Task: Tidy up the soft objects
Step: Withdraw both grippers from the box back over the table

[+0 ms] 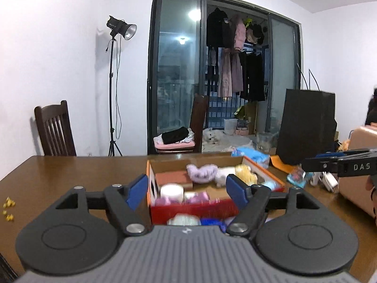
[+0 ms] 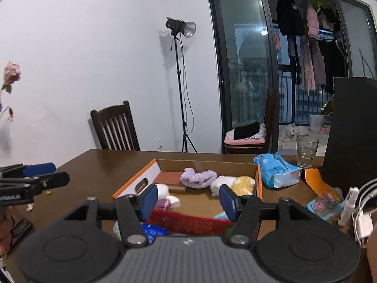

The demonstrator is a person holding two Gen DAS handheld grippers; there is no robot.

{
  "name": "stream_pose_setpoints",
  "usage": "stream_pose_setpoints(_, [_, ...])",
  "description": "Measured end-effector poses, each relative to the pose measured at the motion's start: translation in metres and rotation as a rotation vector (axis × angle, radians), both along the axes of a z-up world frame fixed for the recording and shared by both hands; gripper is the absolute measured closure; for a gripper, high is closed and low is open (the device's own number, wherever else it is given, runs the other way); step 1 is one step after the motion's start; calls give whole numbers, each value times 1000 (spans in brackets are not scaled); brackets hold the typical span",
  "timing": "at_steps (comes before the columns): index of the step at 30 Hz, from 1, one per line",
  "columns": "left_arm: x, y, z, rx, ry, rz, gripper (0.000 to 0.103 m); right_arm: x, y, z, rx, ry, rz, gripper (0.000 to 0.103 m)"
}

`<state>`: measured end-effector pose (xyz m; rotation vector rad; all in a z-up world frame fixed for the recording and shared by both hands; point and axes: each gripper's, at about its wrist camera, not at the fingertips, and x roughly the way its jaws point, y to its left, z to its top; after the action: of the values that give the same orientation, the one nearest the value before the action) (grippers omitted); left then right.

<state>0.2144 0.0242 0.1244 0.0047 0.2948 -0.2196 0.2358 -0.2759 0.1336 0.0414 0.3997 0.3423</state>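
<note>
An orange-rimmed cardboard box point(image 1: 275, 175) point(image 2: 133, 184) sits on the brown table and holds soft things: a purple fluffy band point(image 1: 202, 172) point(image 2: 198, 176), a white and yellow plush toy point(image 1: 238, 172) point(image 2: 233, 184), a brown pad point(image 2: 168, 179) and a white roll point(image 1: 172, 192). My left gripper point(image 1: 188, 192) hovers just before the box, open, nothing between its blue pads. My right gripper point(image 2: 188, 201) hangs above the box's near red wall point(image 2: 190, 221), also open and empty. Each gripper appears at the edge of the other's view.
A blue tissue pack point(image 2: 275, 169), a drinking glass point(image 2: 306, 151), a black paper bag point(image 2: 351, 129), an orange flap point(image 2: 315, 181), a small wrapper point(image 2: 325, 204) and white cables point(image 2: 362, 219) crowd the table's right side. Small yellow bits point(image 1: 8, 207) lie at the left. Chairs stand beyond the table.
</note>
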Motion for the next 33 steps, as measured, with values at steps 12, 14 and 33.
stream_pose_setpoints(12, [-103,14,-81,-45,99,55,19,-112,12,-81,-60,43,7,38])
stream_pose_setpoints(14, [-115,15,-89,-58,125,45,19,-127,11,-92,-22,70,11,38])
stream_pose_setpoints(33, [-39,-4,-97,-45,173,14,19,-23,31,-122,-180,106,-45,47])
